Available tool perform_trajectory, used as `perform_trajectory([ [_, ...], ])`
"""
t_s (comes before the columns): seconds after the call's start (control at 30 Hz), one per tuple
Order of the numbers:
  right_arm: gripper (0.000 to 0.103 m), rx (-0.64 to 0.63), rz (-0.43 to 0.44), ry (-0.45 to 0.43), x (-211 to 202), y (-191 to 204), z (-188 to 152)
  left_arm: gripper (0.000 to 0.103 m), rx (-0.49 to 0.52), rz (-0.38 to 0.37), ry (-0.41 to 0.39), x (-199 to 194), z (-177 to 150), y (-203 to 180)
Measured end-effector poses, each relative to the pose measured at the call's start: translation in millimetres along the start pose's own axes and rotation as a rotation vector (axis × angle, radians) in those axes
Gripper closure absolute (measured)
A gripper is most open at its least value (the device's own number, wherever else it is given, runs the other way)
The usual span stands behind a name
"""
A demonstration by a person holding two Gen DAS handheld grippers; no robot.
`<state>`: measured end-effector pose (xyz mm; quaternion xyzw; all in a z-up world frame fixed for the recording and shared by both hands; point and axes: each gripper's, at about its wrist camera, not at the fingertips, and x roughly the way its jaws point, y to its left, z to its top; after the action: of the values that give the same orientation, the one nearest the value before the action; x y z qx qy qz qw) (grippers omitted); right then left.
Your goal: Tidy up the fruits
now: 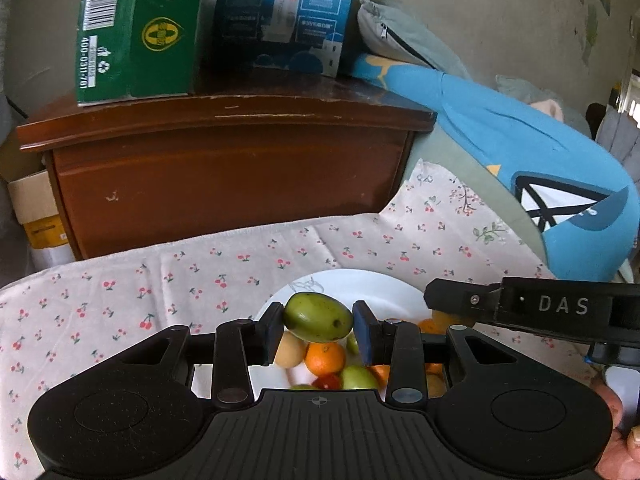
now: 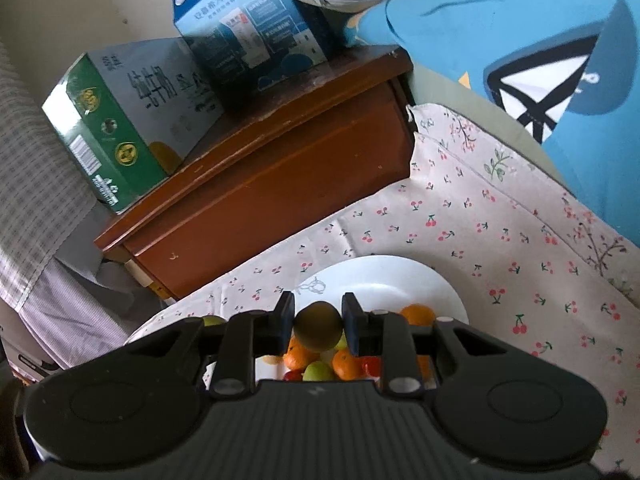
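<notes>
In front of you stands a dark reddish-brown wooden cabinet (image 1: 224,168) with a scuffed top edge. Two cartons sit on it side by side: a green carton (image 1: 136,32) on the left and a blue carton (image 1: 284,16) to its right. Behind them rises a plain pale wall (image 1: 500,12). A cherry-print cloth (image 1: 120,280) covers the surface below. To the right lie a big blue cushion (image 1: 520,148) and a grey-green pillow (image 1: 400,32). Soft daylight fills the room.

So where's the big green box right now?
In the left wrist view the green box stands top left on the brown wooden cabinet, right beside the blue box.
</notes>
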<state>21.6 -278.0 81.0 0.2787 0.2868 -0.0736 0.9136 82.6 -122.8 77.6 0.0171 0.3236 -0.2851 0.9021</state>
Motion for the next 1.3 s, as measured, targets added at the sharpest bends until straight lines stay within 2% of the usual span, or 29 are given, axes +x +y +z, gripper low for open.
perform_trajectory([
  [0.87, 0.077, 0.006, -0.076, 0.075, 67, -27, 10, 0.068, 0.017, 0.018, 0.086, 58, -3, -10],
  [1.0, 0.074, 0.02, -0.082, 0.093, 72, -32, 9, 0.066, 0.028, 0.033, 0.095, 61, -4, -12],
  [1.03, 0.074, 0.022, -0.088, 0.094, 73, -32, 8, 0.065, 0.028, 0.033, 0.096, 60, -4, -12],
  [1.17, 0.074, 0.024, -0.093, 0.083, 69, -31, 10, 0.046, 0.022, 0.046, 0.078, 53, -2, -14],
  [1.3, 0.073, 0.019, -0.083, 0.073, 60, -26, 13, 0.039, 0.031, 0.049, 0.071, 41, 0, -17],
])
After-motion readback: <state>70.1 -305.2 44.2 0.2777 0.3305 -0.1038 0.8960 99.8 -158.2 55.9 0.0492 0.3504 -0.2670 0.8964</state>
